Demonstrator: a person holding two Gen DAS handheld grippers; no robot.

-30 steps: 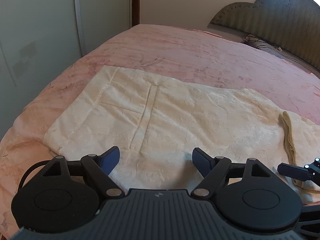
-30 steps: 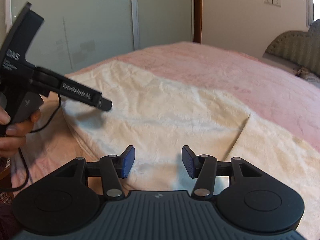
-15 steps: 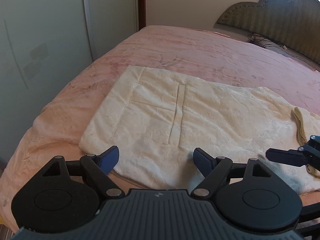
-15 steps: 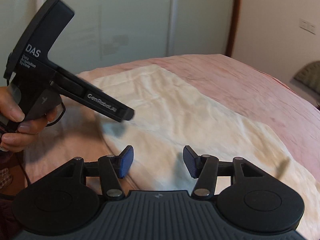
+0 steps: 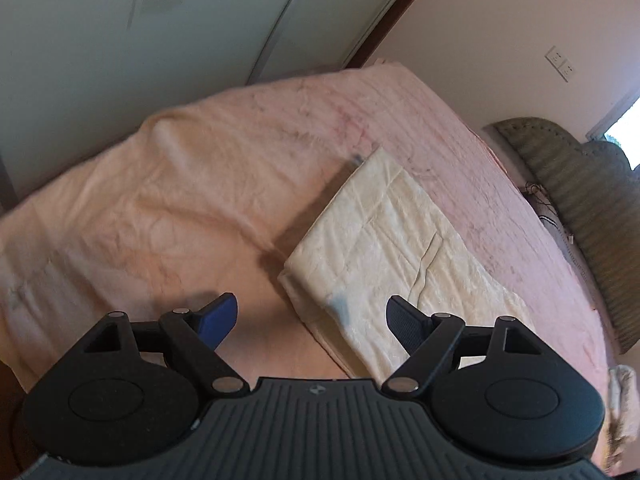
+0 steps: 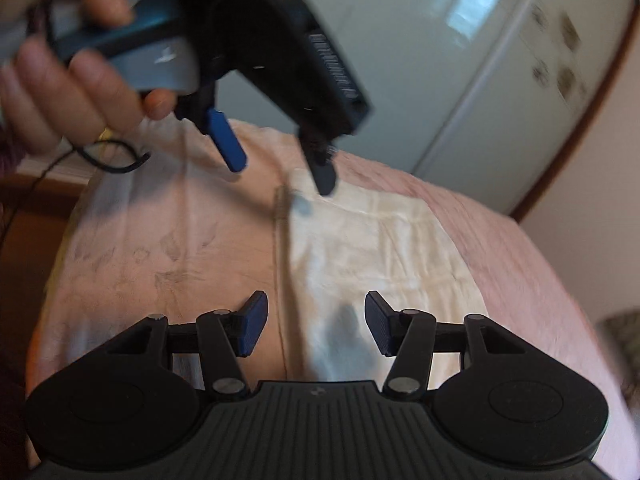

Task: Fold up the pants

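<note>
- Pink bedspread [image 5: 208, 184] covers the bed that carries everything, with pale sliding wardrobe doors [image 5: 168, 20] behind it and a padded headboard [image 5: 576, 184] off at the far end.
- Cream pants [image 5: 400, 256] lie flat on that bedspread as one narrow, layered strip, apparently already doubled leg on leg; a seam line shows on the top layer.
- Judged from that shape, the lengthwise fold looks done; the crosswise folds that would shorten the strip are still to come.
- Just above the near end of the pants, the left gripper [image 5: 310, 316] hangs with its jaws spread wide and nothing in them; one pad sits over the cloth, the other over bare bedspread beside it.
- Further along the same strip, the right gripper [image 6: 314, 324] has just been narrowing its jaws, yet they stand apart with no cloth pinched, straddling the pants' edge.
- A hand [image 6: 68, 72] holding the left gripper shows in the right wrist view, above the pants' far end.
</note>
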